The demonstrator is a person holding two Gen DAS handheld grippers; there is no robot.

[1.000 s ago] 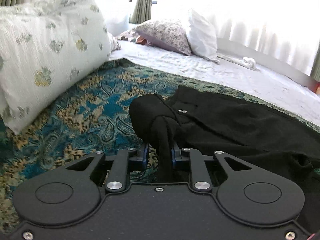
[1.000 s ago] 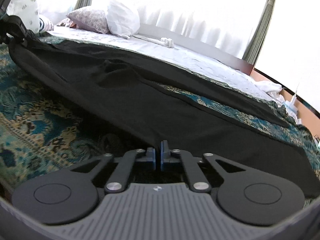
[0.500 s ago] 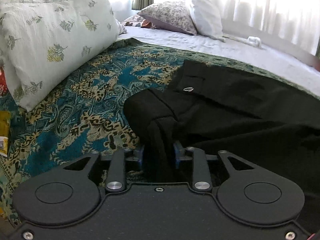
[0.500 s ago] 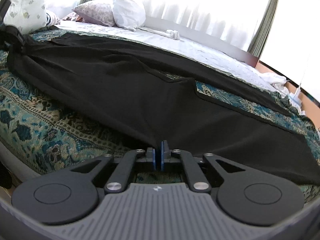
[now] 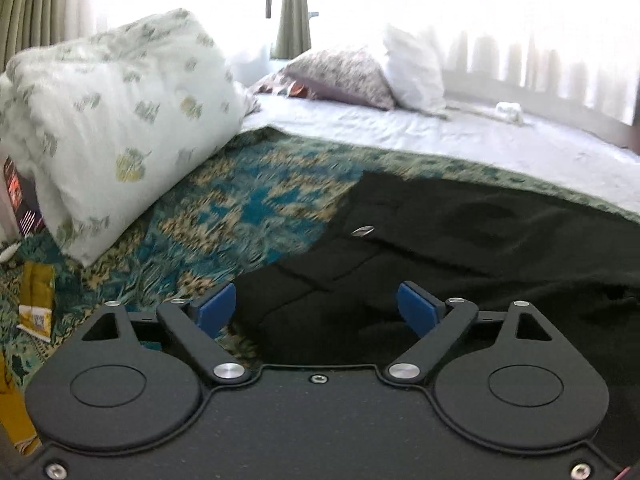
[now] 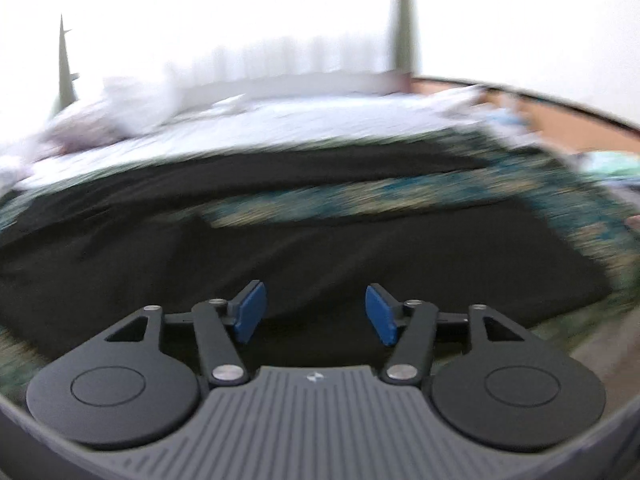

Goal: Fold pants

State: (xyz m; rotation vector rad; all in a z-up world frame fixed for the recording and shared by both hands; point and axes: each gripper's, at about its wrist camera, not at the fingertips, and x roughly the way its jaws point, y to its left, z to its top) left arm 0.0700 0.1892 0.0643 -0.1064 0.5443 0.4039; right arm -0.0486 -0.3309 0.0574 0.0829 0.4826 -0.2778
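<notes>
Black pants (image 5: 460,248) lie spread on a teal and gold patterned bedspread (image 5: 248,208). In the left wrist view the waistband end with a small metal button (image 5: 362,231) lies just ahead of my left gripper (image 5: 316,308), which is open and empty above the cloth. In the right wrist view, which is blurred, the pants (image 6: 320,256) stretch across the bed with both legs apart and a strip of bedspread (image 6: 360,196) between them. My right gripper (image 6: 312,312) is open and empty over the near leg.
A large white floral pillow (image 5: 112,120) lies at the left. Two more pillows (image 5: 380,68) sit at the far end on a white sheet (image 5: 460,140). Yellow packaging (image 5: 36,300) lies at the bed's left edge. Bright curtained windows are behind.
Both grippers have opened and let go of the pants. The waistband dropped flat onto the bedspread. The right gripper view swung sideways and is blurred with motion.
</notes>
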